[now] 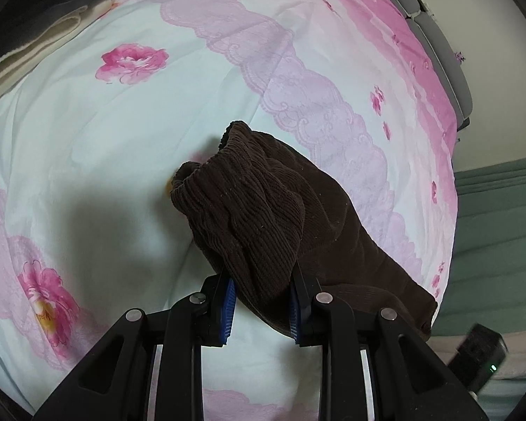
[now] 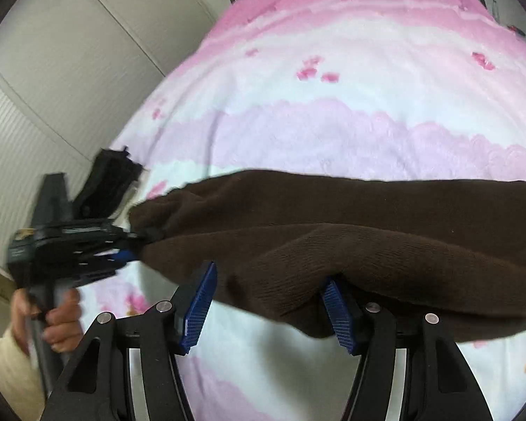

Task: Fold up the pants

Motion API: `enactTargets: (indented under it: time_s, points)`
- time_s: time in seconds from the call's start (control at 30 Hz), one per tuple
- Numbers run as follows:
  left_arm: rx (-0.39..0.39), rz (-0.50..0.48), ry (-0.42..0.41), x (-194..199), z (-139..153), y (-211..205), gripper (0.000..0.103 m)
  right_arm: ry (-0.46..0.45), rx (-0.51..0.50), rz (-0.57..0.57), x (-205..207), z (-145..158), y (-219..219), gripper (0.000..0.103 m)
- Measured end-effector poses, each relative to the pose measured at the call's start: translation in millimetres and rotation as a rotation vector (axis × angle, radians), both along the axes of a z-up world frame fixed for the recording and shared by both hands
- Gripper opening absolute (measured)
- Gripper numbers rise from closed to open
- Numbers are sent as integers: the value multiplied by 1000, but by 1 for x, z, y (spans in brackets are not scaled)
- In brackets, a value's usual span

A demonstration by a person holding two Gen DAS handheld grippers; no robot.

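Dark brown corduroy pants hang over the flowered bed sheet. My left gripper is shut on a bunched end of the pants, with the elastic waistband or cuff sticking out ahead of the blue pads. In the right wrist view the pants stretch across the frame from left to right. My right gripper stands open, its right pad touching the underside of the fabric, its left pad clear of it. The left gripper shows there at the left, holding the pants' end.
A folded cream and dark cloth pile lies at the far left of the bed. A grey headboard edge runs along the right. A teal surface lies beyond the bed edge. White cabinet doors stand to the left.
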State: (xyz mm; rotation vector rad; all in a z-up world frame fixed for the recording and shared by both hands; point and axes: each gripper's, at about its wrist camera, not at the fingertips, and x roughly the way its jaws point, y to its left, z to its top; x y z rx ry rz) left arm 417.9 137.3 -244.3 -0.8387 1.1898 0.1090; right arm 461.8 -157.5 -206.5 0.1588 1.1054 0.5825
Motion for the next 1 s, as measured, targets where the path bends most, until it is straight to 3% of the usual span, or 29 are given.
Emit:
enactTargets:
  time_s: [0.13,0.2,0.27,0.43,0.57,0.63,0.7,0.77,0.87,0.93,1.0]
  points:
    - [14,-17,7,-6,-2,-1,25,89,-32,11,7,-32,10,52]
    - [17,-22,12,-12,-5,0,26,127,-66,9,3,-42,13,28]
    - [7,-23,18,-25,-10,2,26,168,-60,7,-4,-45,8,21]
    - [-15,-4,98,-62,-40,2,26,197,-61,66,-46,-39,-2,19]
    - [-21,-4,174,-82,-55,4,34,298,-124,94,-62,-76,7,18]
    - [54,-38,201,-88,-44,6,55,320,-136,93,-63,-86,7,18]
    - [119,-72,167,-91,-25,10,62,319,-137,96,-62,-86,9,19]
    - [142,-89,125,-87,-10,19,63,336,-132,80,-59,-81,9,28]
    - [128,-108,47,-67,2,36,64,378,-197,81,-63,-73,13,54]
    - [116,-133,-3,-50,1,42,64,400,-235,79,-75,-64,13,54]
    - [109,-157,-15,-32,-8,45,62,384,-205,63,-82,-49,9,54]
